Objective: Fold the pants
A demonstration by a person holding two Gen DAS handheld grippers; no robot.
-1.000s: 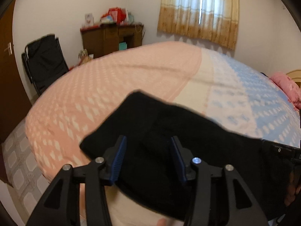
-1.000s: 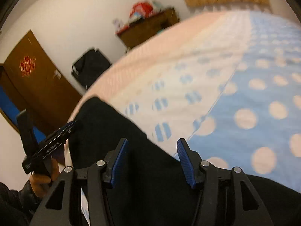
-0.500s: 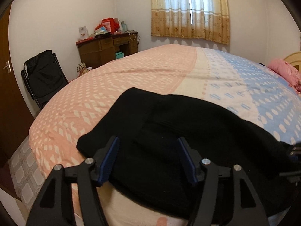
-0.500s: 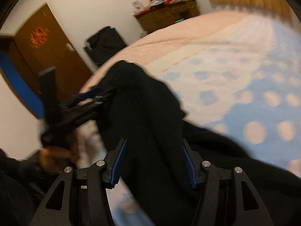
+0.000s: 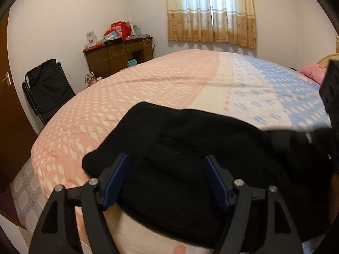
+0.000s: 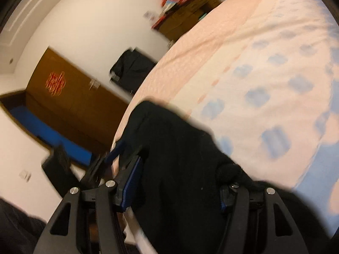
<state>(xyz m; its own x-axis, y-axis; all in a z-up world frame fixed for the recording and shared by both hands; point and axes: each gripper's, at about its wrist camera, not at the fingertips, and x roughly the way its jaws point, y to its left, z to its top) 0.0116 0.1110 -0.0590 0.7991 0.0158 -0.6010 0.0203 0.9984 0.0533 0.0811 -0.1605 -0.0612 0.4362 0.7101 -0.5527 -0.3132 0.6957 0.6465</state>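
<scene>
Black two-finger grippers with blue pads

Left gripper (image 5: 166, 178) and right gripper (image 6: 180, 182): black angular plastic arms with triangular cut-outs, silver pivot screws, ribbed blue finger pads (image 5: 115, 178) (right view blurred).

- A bed (image 5: 148, 89) is filling the middle of the left wrist view, running from the lower left up toward the upper right.
- A patterned bedspread (image 5: 250, 97) is covering it: pink with white marks on the left, a cream band down the middle, blue on the right.
- Black pants (image 5: 180, 154) are lying bunched on the near edge, in the lower centre of the frame, spreading toward the lower right.
- A pink pillow (image 5: 311, 72) is sitting at the far right edge.
- In the blurred right wrist view, the pants (image 6: 173, 148) are lying at lower centre, partly overhanging the bed's (image 6: 254, 63) near edge.
</scene>
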